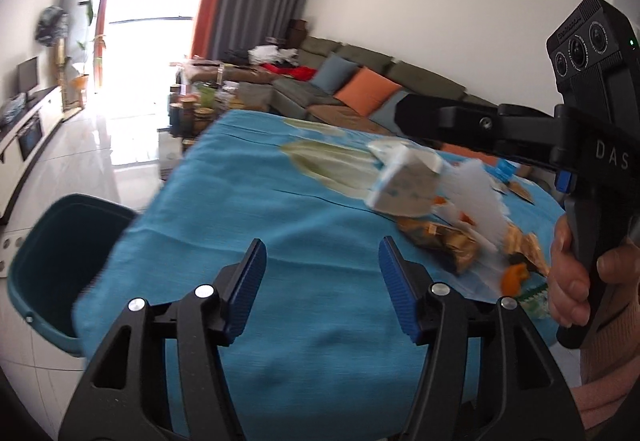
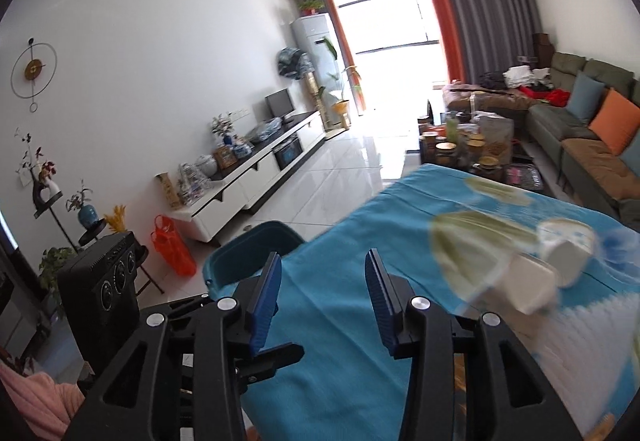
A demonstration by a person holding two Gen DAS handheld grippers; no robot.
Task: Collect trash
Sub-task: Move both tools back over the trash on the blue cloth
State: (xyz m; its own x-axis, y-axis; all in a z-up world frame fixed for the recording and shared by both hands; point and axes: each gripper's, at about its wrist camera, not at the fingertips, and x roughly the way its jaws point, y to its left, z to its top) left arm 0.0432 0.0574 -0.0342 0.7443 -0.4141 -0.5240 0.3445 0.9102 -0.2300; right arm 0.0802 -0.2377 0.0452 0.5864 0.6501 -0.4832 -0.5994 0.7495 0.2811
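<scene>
- On the blue tablecloth (image 1: 280, 201), toward its right side, sits the trash: a white-and-blue carton (image 1: 404, 185) blurred by motion, a white crumpled sheet of paper or plastic (image 1: 476, 193) beside it, brown snack wrappers (image 1: 444, 241) in front, and scraps of orange peel (image 1: 514, 277) nearest my right hand.
- From my right wrist view the same carton (image 2: 532, 281) shows as a pale smeared block on the cloth, up and to the right of my fingers.
- Both of my left gripper (image 1: 322, 281) pads stand apart over bare cloth with nothing between them; it grasps nothing.
- My right gripper (image 2: 324, 301) is likewise spread, its blue pads clear of everything, only cloth showing through the gap.
- In the left wrist view my right hand (image 1: 572, 281) wraps the handle of the other tool, which reaches over the trash pile from the right.
- A teal bin (image 1: 52, 269) stands on the floor at the table's left edge, partly tucked behind the cloth; its rim also shows beyond my right fingers (image 2: 252, 245).
- Further off are a green sofa (image 1: 360, 81) with orange and blue cushions, a cluttered coffee table (image 2: 472, 145), a white TV cabinet (image 2: 256, 169) along the wall, and orange and grey curtains (image 2: 472, 9) beside the bright window.
</scene>
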